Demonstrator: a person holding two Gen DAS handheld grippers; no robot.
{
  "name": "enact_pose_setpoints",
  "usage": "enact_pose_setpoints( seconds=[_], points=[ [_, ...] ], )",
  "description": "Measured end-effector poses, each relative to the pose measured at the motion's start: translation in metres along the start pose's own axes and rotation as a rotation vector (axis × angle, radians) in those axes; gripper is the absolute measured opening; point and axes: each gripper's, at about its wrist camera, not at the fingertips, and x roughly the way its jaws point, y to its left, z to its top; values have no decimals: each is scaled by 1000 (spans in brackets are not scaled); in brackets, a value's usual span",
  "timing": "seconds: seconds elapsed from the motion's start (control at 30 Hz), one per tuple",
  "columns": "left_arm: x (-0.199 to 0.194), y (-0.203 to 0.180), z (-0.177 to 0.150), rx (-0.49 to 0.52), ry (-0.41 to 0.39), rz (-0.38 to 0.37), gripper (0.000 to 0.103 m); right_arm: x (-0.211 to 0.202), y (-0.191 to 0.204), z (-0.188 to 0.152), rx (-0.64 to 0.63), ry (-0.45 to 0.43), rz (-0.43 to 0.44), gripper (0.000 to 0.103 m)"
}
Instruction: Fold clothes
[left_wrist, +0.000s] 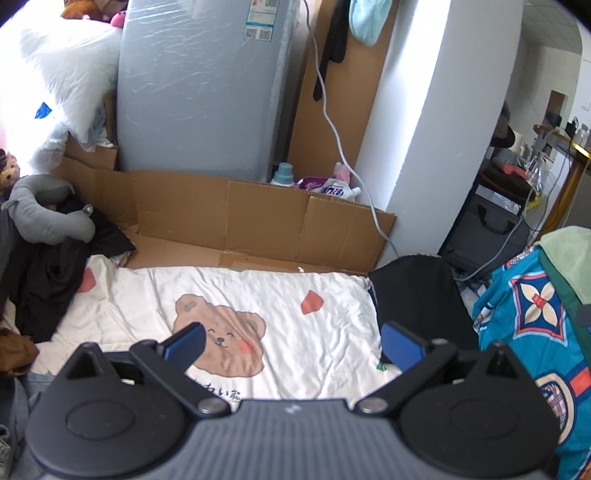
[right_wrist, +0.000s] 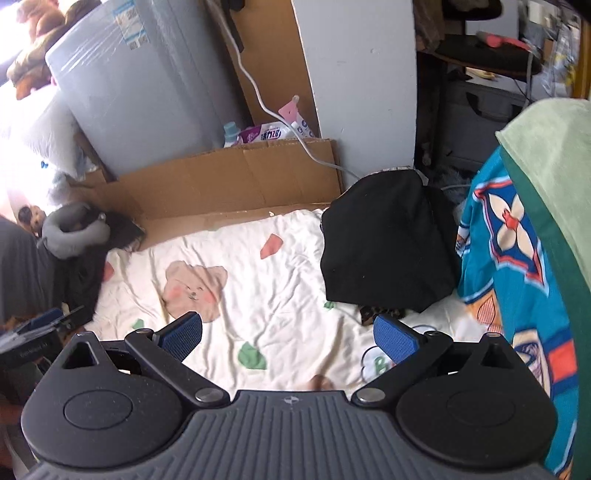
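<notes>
A folded black garment (right_wrist: 384, 243) lies on the right side of a white bear-print sheet (right_wrist: 280, 280); the left wrist view shows the same black garment (left_wrist: 417, 295) beyond the sheet (left_wrist: 295, 332). A heap of dark clothes (left_wrist: 48, 280) sits at the left edge, also visible as dark clothes (right_wrist: 88, 266) in the right wrist view. My left gripper (left_wrist: 291, 345) hovers open over the sheet, nothing between its blue pads. My right gripper (right_wrist: 288, 338) is open too, just short of the black garment. The left gripper (right_wrist: 40, 328) shows at the far left of the right wrist view.
A teal patterned blanket (right_wrist: 517, 280) with a green cloth (right_wrist: 554, 155) on top crowds the right. Flattened cardboard (left_wrist: 258, 218), a grey wrapped appliance (left_wrist: 199, 85), a white cable (left_wrist: 343, 147) and detergent bottles (left_wrist: 325, 186) stand behind. A grey neck pillow (left_wrist: 44, 214) lies at left.
</notes>
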Motion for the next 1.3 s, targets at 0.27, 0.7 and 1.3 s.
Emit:
enact_pose_setpoints(
  seconds=[0.27,0.7,1.3],
  points=[
    [-40,4,-10,21,-11,31,102,-22,28,-29,59,-31,5,102],
    [-89,4,-25,13,-45,79,102,-26,60,-63,24,-52,-24,102],
    [-120,-11,-39,16,-28,115,102,-32,110,-100,-130,-70,-41,102]
  ],
)
